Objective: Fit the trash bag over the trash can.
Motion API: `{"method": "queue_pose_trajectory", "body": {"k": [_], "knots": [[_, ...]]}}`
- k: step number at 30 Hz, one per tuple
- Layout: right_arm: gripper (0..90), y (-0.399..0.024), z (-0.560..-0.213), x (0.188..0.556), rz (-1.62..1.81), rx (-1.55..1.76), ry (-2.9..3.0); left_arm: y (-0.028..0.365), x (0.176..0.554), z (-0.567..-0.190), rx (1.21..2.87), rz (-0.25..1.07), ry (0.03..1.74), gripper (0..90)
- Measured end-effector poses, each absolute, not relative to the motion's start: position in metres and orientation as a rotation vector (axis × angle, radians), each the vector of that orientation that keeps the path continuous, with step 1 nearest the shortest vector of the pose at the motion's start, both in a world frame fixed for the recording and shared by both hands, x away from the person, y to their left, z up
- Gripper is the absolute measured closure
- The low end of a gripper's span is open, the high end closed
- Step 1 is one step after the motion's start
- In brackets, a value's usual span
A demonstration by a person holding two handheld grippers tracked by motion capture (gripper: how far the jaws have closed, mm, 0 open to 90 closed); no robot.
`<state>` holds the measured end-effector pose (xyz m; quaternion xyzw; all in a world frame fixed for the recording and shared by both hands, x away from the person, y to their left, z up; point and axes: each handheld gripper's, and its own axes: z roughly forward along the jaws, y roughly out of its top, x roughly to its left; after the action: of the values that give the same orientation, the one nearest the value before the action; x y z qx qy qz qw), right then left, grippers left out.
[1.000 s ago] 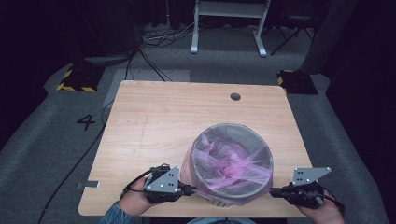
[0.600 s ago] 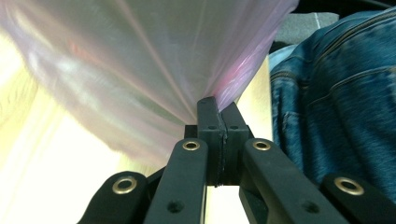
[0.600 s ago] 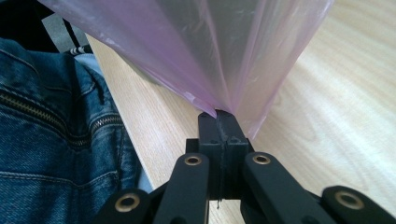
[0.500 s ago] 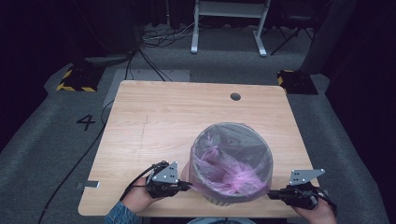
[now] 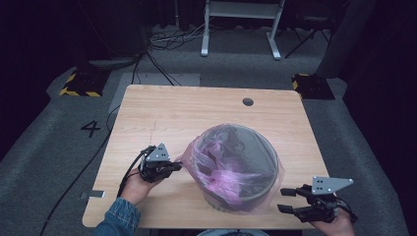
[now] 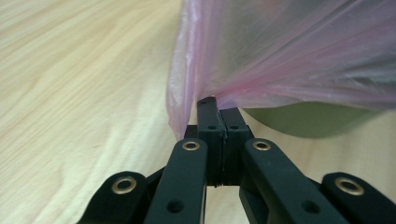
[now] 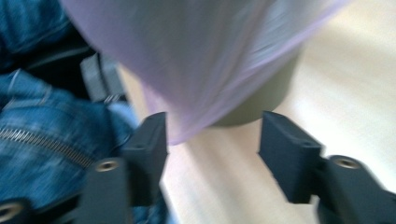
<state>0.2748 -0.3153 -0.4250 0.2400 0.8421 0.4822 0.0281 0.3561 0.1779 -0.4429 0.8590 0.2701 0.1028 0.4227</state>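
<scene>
Looks like lining the bin (image 5: 273, 169) with the pink bag (image 5: 216, 183), and judged to be about in the middle of that work. Done already, as far as visible from the high view: bag put inside the bin, which stands toward the near edge of the table (image 5: 162, 113), and its mouth folded outward over the rim nearly all around. Pinching the hem of the bag just to the left of the bin with the left gripper (image 5: 176, 166), clamped tight on the thin film and drawing it taut away from the bin's wall, clearly so in the left gripper view. Having just been opening the right gripper (image 5: 285, 200) at the front right of the bin, well apart from the wall; standing wide now and pressing on nothing, though with a loose fold of the hem hanging down between the jaws, close beside one of them. Not finished yet: bunched and wrinkled deep inside the bin, hanging lower at the front of the bin than at the back. Probably left to do: to pull the hem down evenly on the left side, to let go there, and maybe to take a new hold at the right of the bin for settling the film flat.
</scene>
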Motion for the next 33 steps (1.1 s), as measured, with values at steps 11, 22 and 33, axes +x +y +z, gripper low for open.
{"method": "queue_pose_trajectory", "body": {"k": [11, 22, 33], "knots": [[25.2, -0.298, -0.396, 0.297, 1.558, 0.689, 2.427, 0.172, 0.345, -0.436, 2.09, 0.275, 0.645, 86.1], [89.9, -0.277, -0.395, 0.331, 1.495, 0.524, 2.651, 0.17, 0.334, -0.432, 2.081, 0.253, 0.604, 86.2], [90.0, -0.313, -0.419, 0.351, 1.305, 0.857, 2.635, 0.161, 0.334, -0.446, 2.14, 0.193, 0.629, 88.8]]}}
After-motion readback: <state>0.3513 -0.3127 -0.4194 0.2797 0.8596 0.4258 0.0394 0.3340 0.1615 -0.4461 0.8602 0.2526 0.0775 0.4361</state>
